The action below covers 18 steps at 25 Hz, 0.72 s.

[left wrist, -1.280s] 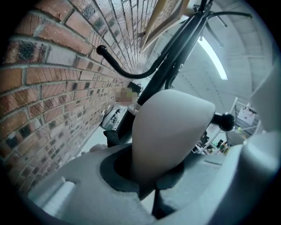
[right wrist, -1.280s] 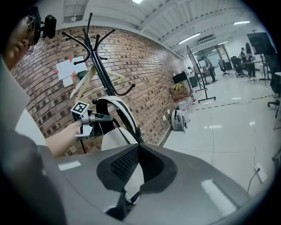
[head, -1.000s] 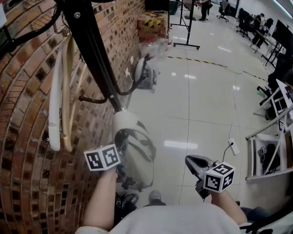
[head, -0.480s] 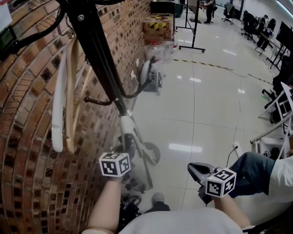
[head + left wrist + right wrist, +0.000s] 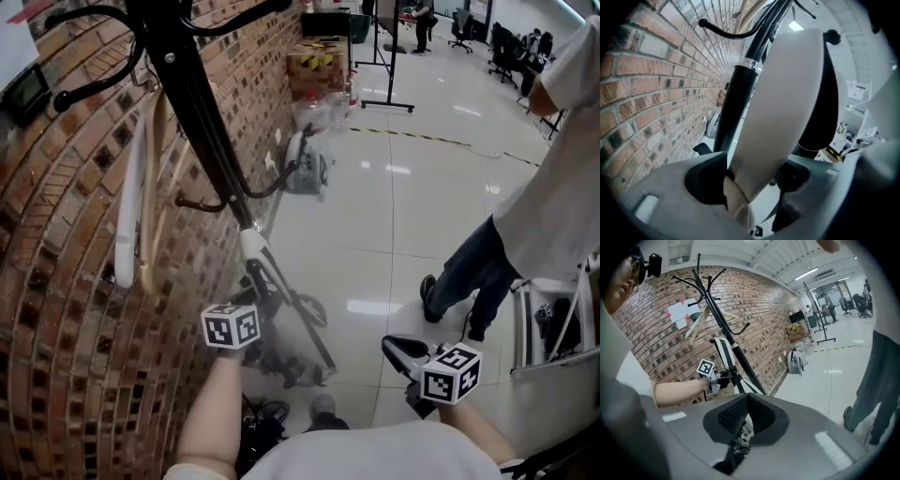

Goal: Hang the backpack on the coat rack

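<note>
The black coat rack (image 5: 202,131) stands against the brick wall. A white and grey backpack (image 5: 286,342) hangs beside its pole, blurred in the head view, with the top of its strap (image 5: 253,246) up by the pole. My left gripper (image 5: 251,302) is at that strap. In the left gripper view the broad white strap (image 5: 783,103) runs up between the jaws, which are opening wide around it, and the pole (image 5: 736,108) stands just behind. My right gripper (image 5: 401,349) hovers over the floor to the right, shut and holding nothing (image 5: 745,420). The right gripper view shows the left gripper (image 5: 723,379) at the striped strap (image 5: 723,352).
White and wooden hangers (image 5: 136,216) dangle from the rack's upper arms. A grey bag (image 5: 302,169) lies by the wall, with a taped cardboard box (image 5: 319,56) beyond it. A person (image 5: 525,216) stands on the tiled floor at right, near a white folding frame (image 5: 553,328).
The left jaws have gone from shut on the strap to wide apart. The backpack hangs lower along the pole. A person has walked in from the right.
</note>
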### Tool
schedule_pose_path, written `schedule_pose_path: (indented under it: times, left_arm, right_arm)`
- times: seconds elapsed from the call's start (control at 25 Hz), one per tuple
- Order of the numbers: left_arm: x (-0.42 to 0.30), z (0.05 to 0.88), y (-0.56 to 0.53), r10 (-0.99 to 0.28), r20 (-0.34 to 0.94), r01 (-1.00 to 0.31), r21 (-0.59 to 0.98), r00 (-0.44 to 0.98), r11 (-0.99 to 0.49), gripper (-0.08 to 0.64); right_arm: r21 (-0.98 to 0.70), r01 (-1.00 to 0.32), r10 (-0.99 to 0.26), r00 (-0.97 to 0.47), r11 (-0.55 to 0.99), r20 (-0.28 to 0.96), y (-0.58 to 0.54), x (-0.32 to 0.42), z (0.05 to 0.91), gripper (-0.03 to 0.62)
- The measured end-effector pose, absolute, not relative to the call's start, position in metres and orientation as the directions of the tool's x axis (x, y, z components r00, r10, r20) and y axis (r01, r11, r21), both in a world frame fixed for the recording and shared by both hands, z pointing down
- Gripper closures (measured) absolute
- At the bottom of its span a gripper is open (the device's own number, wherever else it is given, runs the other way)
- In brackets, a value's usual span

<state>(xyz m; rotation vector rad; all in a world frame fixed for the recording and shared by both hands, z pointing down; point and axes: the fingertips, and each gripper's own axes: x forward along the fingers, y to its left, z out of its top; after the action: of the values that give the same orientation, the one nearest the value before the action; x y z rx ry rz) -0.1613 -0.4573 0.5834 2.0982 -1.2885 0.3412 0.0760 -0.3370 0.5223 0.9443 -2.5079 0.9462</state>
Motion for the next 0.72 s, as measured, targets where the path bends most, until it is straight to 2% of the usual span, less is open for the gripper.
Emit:
schedule_pose_path:
  times: [0.04,0.12,0.24,0.36,0.48,0.6,0.72]
  left_arm:
    - [-0.163,0.583,-0.451,-0.698,0.534,-0.874,0.371,0.478,-0.315,0.284]
    - [-0.167,0.577,-0.435,-0.7,0.536,-0.878,0.364,0.471,-0.312,0.284]
    - [-0.172,0.557,-0.413,-0.732,0.528,-0.893,0.369,0.43,-0.259,0.288]
    - [-0.164,0.528,-0.388,-0.753,0.506,-0.892,0.379,0.422,-0.246,0.355]
    - [-0.136,0.494,-0.348,-0.743,0.453,-0.853,0.418,0.494,-0.312,0.556]
    - [-0.105,0.459,-0.294,-0.724,0.366,-0.788,0.466,0.585,-0.402,0.558]
    - [-0.086,0.432,-0.232,-0.743,0.316,-0.776,0.477,0.59,-0.413,0.558]
  right_arm:
    - [-0.482,-0.669,-0.481,-0.742,0.565,0.467,-0.335,0.078,0.521,0.592]
    - [-0.494,-0.661,-0.48,-0.75,0.566,0.455,-0.329,0.08,0.519,0.552]
    - [-0.495,-0.647,-0.467,-0.762,0.579,0.45,-0.315,0.081,0.516,0.543]
    - [-0.49,-0.632,-0.464,-0.775,0.6,0.43,-0.297,0.083,0.506,0.543]
    - [-0.487,-0.619,-0.467,-0.785,0.616,0.408,-0.273,0.091,0.496,0.543]
    - [-0.495,-0.593,-0.459,-0.805,0.634,0.377,-0.242,0.095,0.489,0.549]
    - [-0.493,-0.569,-0.447,-0.822,0.659,0.351,-0.203,0.097,0.48,0.563]
